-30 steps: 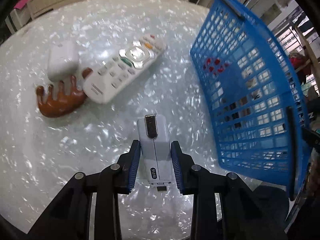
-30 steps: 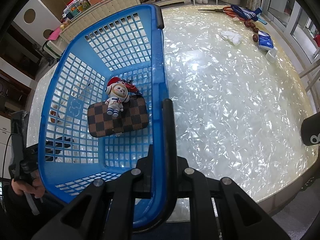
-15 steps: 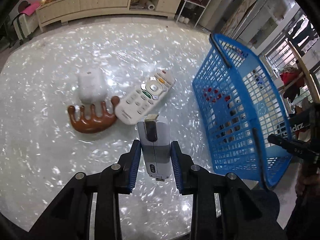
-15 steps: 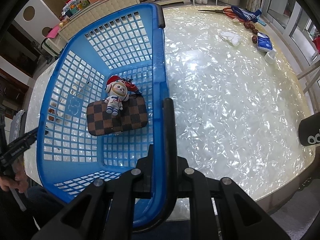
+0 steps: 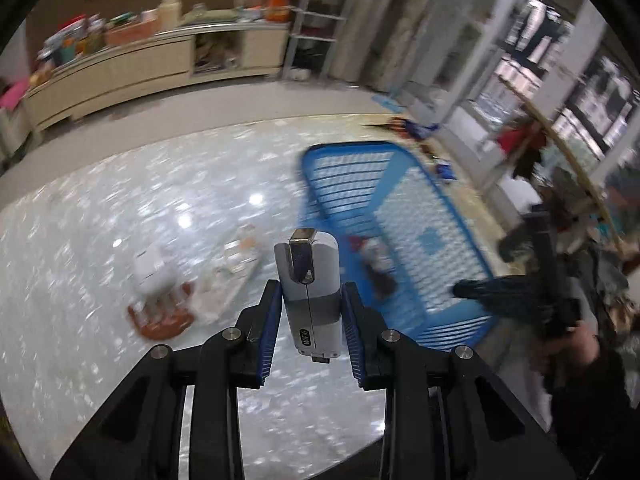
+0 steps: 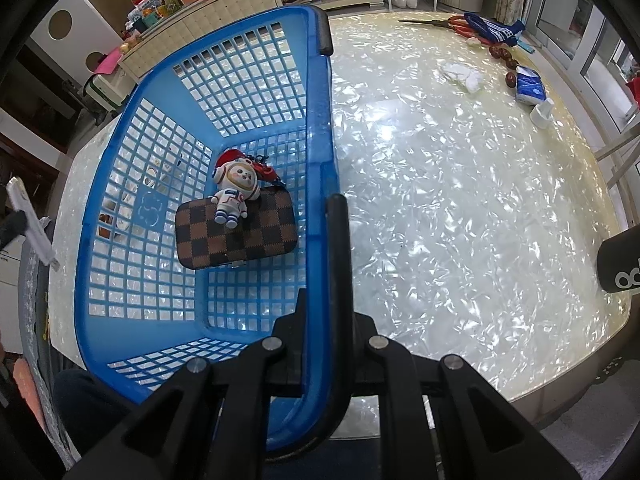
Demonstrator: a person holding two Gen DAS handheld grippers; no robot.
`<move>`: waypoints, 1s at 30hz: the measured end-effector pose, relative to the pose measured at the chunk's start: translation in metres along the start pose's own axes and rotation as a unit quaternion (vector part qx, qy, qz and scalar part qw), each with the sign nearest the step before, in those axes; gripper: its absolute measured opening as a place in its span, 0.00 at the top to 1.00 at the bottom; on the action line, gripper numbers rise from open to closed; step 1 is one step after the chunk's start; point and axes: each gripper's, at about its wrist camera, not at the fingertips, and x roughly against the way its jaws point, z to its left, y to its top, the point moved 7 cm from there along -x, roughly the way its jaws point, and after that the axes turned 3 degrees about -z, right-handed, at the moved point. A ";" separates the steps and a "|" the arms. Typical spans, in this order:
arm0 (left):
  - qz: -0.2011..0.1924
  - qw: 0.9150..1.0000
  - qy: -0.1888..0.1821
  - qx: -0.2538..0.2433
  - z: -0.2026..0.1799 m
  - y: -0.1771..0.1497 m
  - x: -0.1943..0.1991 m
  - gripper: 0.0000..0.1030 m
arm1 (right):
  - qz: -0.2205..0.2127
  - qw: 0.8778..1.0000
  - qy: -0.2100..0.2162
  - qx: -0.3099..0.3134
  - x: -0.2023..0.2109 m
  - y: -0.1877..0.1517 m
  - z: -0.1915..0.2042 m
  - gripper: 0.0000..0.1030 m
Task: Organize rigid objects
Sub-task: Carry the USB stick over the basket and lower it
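- Now, the left gripper [image 5: 311, 312] clenched a white WiFi dongle [image 5: 312, 292], mid-frame above the table [image 5: 100, 240].
- The right gripper [image 6: 326, 320] pinched the blue basket [image 6: 320, 128] rim, bottom centre.

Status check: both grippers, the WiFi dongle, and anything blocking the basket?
Left gripper shut on white WiFi dongle, clear of the table. Right gripper shut on blue basket rim. Basket holds checkered case and astronaut figure; open floor space beside them.
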 end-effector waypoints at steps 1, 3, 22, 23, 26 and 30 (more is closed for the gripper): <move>0.000 1.000 -0.011 -0.008 -0.012 0.005 -0.002 0.68 | 0.000 1.000 0.000 -0.001 0.000 0.000 0.000 0.89; 0.001 0.999 -0.017 -0.034 -0.032 0.012 -0.008 0.68 | 0.001 1.000 0.001 0.000 0.000 0.000 0.000 0.89; 0.077 0.988 -0.057 -0.118 -0.098 0.004 -0.111 0.67 | -0.004 1.000 0.018 -0.008 0.000 -0.002 -0.003 0.89; 0.082 0.988 -0.057 -0.120 -0.097 0.004 -0.116 0.67 | -0.005 1.000 0.020 -0.009 0.001 -0.003 -0.004 0.89; 0.097 0.986 -0.049 -0.124 -0.099 0.003 -0.130 0.67 | -0.006 1.000 0.024 -0.011 0.002 -0.002 -0.005 0.89; 0.117 0.983 -0.044 -0.133 -0.106 -0.002 -0.144 0.67 | -0.007 1.000 0.027 -0.011 0.002 -0.002 -0.005 0.89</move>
